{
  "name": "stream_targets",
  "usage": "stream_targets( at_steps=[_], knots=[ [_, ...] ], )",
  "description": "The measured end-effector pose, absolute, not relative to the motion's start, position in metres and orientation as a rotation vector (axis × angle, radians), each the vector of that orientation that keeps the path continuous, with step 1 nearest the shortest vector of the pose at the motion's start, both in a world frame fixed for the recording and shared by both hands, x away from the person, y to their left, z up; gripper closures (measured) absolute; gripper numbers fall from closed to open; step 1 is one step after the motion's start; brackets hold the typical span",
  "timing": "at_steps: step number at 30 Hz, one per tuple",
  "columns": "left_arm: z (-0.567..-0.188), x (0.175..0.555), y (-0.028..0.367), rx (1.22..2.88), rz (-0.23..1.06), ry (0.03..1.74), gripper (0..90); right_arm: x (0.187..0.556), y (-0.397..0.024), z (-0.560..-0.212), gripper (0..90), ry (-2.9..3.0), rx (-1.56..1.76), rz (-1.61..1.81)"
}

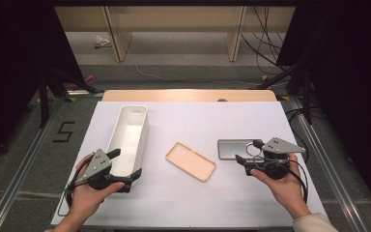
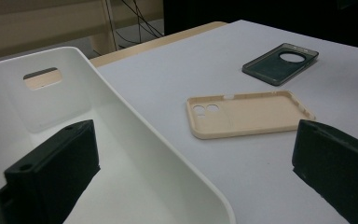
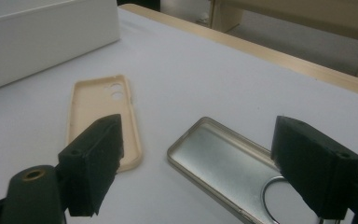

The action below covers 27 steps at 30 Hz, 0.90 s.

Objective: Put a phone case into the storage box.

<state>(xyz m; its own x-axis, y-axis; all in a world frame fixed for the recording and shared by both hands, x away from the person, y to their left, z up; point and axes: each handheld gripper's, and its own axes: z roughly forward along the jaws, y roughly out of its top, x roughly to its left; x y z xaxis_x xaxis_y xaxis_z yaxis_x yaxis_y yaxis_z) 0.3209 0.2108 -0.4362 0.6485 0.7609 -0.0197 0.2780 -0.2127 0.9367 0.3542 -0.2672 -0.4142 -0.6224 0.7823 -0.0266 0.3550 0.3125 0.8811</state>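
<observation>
At the left of the worktop (image 1: 183,193) the left gripper (image 1: 125,170) sits at the near end of the white bin (image 1: 128,140), its fingers (image 2: 56,172) released and spread wide, one over the bin's inside and one outside its right wall, gripping nothing. The bin's long axis runs away from the person. In the middle lies the beige phone case (image 1: 191,161), open side up, slanting from upper left to lower right, well apart from both grippers. To its right lies the dark phone case (image 1: 234,149), long axis across the worktop. The right gripper (image 1: 248,155) is nearer, its fingers (image 3: 95,158) released and standing either side of that case's near end without pressing it; closing there looks like the next grasp
</observation>
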Motion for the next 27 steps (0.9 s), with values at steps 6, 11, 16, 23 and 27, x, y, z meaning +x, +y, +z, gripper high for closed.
stream_targets(
  at_steps=[6,11,16,23,27],
  knots=[
    [-0.436,0.321,0.211,1.784,0.555,0.834,0.3,0.355,-0.266,-0.415,21.1,2.134,1.016,1.245],
    [-0.437,0.321,0.209,1.785,0.555,0.831,0.6,0.359,-0.264,-0.417,45.1,2.146,1.055,1.253],
    [-0.437,0.321,0.208,1.79,0.555,0.827,0.8,0.372,-0.251,-0.421,74.9,2.199,1.048,1.203],
    [-0.436,0.321,0.208,1.788,0.554,0.824,1.0,0.401,-0.219,-0.432,90.0,2.327,1.125,1.042],
    [-0.437,0.321,0.209,1.788,0.551,0.822,1.2,0.415,-0.213,-0.441,90.0,2.344,1.21,0.976]
  ],
)
